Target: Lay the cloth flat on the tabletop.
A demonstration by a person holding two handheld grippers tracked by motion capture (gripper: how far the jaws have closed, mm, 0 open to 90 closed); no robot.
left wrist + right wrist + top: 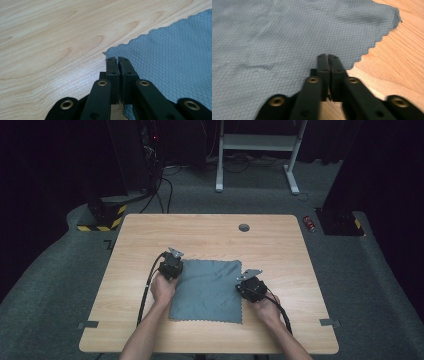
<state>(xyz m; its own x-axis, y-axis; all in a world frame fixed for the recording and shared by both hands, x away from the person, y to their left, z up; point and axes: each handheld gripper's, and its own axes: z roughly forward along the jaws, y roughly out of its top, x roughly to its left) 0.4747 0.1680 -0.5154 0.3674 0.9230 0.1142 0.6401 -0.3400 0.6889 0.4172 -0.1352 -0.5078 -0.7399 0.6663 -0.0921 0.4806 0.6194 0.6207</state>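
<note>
A grey cloth (207, 290) with a zigzag-cut edge lies spread flat on the wooden table (210, 230). My left gripper (176, 256) sits at its far left corner. In the left gripper view the jaws (117, 58) stand together, tips just behind the cloth (175, 55) corner. My right gripper (245, 276) is at the cloth's right edge. In the right gripper view its jaws (327, 55) are closed over the cloth (274, 37) just inside that edge. I see no fabric lifted between either pair of jaws.
A round cable hole (244, 227) is in the table's far side. Grey tape pieces (87, 324) mark the near corners. On the floor beyond are a red can (310, 223), a white desk frame (257, 142) and a black-yellow striped base (102, 217).
</note>
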